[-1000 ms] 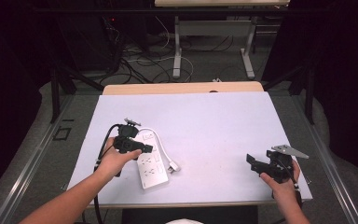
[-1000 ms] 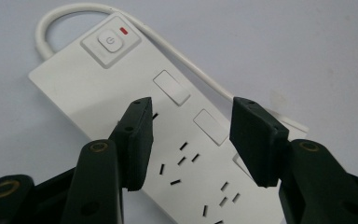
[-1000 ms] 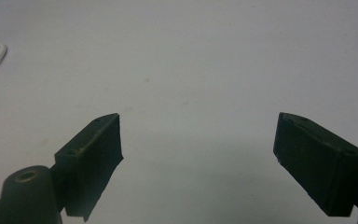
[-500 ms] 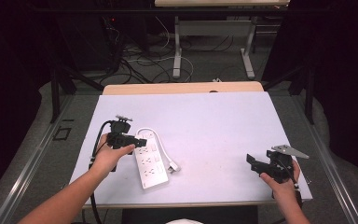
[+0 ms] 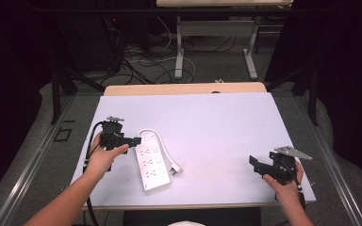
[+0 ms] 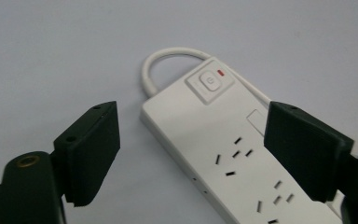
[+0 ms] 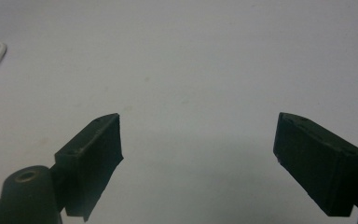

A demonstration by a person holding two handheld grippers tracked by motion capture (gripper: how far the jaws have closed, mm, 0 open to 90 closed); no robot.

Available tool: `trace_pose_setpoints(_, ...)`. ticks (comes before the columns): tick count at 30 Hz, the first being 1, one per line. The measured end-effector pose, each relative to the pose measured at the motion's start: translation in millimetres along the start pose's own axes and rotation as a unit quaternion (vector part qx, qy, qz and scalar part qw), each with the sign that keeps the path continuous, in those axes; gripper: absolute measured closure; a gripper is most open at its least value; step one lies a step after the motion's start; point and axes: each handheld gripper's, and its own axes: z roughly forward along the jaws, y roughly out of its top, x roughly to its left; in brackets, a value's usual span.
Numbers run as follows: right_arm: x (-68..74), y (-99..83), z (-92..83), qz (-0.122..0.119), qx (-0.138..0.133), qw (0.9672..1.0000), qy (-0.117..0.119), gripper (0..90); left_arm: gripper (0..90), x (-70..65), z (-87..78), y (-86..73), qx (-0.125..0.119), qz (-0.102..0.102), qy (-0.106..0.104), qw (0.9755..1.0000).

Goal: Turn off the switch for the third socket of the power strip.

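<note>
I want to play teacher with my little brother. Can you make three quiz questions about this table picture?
1. True or false: the left gripper is holding the power strip.
2. What colour is the small light beside the strip's button?
3. The right gripper is: A) shut on a cord, B) open over bare table, C) resting on the strip.

Key: 1 false, its jaws are open. 2 red. 3 B.

White power strip (image 6: 223, 140), red indicator (image 6: 221, 72); black hand-held gripper (image 5: 133, 141); pale lavender table (image 5: 217, 127).
</note>
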Motion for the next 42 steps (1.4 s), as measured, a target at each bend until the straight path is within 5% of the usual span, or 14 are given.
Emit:
trace_pose_setpoints(16,0.8,-0.2,0.5,0.000,0.003,1.0000,0.001,14.5,0.4,41.6,1.7,-24.3,-0.046,-0.027,0.044,0.9976)
trace_pose_setpoints(25,0.7,-0.3,0.2,-0.001,0.003,1.0000,0.000,14.5,0.4,50.7,-2.1,-42.4,-0.077,-0.041,0.025,0.9959)
trace_pose_setpoints(33,0.9,-0.4,0.4,0.000,0.004,1.0000,0.000,14.5,1.2,60.3,-2.0,-59.2,-0.115,-0.079,0.022,0.9900)
trace_pose_setpoints(34,0.8,-0.4,0.4,0.000,0.004,1.0000,0.000,14.5,1.5,62.3,-3.5,-60.2,-0.108,-0.072,0.021,0.9913)
trace_pose_setpoints(39,0.6,-0.4,0.4,0.001,0.004,1.0000,0.000,14.5,1.6,64.8,-3.0,-68.8,-0.126,-0.077,0.027,0.9886)
trace_pose_setpoints(42,0.8,-0.4,0.3,0.000,0.004,1.0000,0.000,14.5,1.6,66.4,-5.0,-72.4,-0.121,-0.066,0.024,0.9902)
